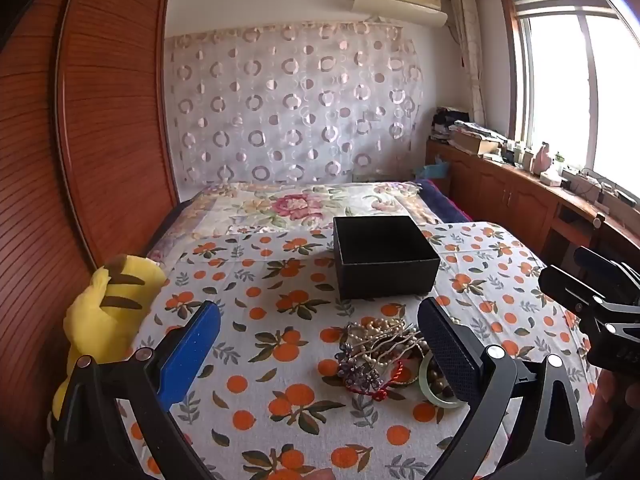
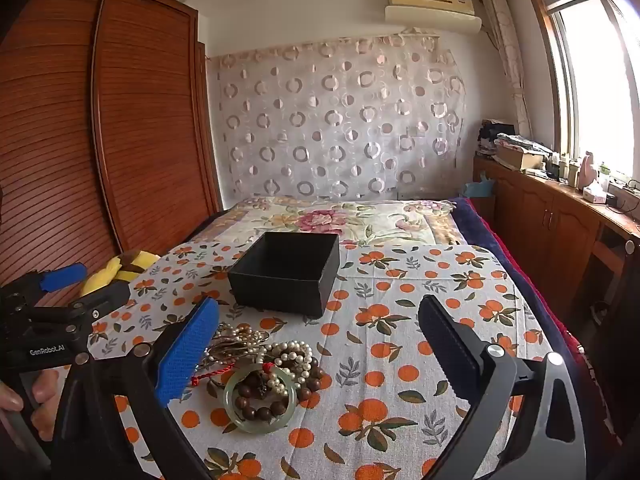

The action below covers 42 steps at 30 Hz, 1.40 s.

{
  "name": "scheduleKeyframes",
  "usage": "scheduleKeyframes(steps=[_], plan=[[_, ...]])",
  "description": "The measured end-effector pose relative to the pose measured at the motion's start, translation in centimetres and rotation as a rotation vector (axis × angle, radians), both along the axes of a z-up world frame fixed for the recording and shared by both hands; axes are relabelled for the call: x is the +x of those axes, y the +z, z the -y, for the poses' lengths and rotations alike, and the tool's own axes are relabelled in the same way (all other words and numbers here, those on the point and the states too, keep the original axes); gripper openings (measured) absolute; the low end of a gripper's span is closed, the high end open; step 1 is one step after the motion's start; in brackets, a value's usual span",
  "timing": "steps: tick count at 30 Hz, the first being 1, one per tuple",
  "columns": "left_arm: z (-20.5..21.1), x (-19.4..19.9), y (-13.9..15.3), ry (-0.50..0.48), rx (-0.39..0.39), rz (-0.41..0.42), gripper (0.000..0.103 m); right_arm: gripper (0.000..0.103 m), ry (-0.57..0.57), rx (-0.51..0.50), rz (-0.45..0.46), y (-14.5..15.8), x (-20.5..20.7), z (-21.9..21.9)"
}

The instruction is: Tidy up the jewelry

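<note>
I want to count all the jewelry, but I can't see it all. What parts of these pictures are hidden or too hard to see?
- Jewelry pile, left wrist view: its right edge sits behind the gripper's black finger; the tangled strands can't be counted.
- Pile, right wrist view: its left part is behind the blue finger.
- Box, both views: the dark inside shows no detail.
- Yellow toy, both views: mostly hidden by the gripper.
</note>
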<state>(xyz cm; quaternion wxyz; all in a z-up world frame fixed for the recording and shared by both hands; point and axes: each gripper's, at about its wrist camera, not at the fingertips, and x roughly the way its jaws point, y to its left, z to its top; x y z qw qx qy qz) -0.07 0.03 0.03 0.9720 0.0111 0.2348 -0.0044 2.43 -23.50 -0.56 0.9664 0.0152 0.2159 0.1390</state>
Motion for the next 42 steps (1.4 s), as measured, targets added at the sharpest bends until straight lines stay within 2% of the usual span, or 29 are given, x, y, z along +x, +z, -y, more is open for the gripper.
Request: scheduleKeyframes(steps=[42], plan=[[-0.20, -0.45, 0.52, 0.002, 0.005, 0.012, 0.096, 0.101, -0.001, 0.003, 0.004, 0.11, -0.29, 0.04]])
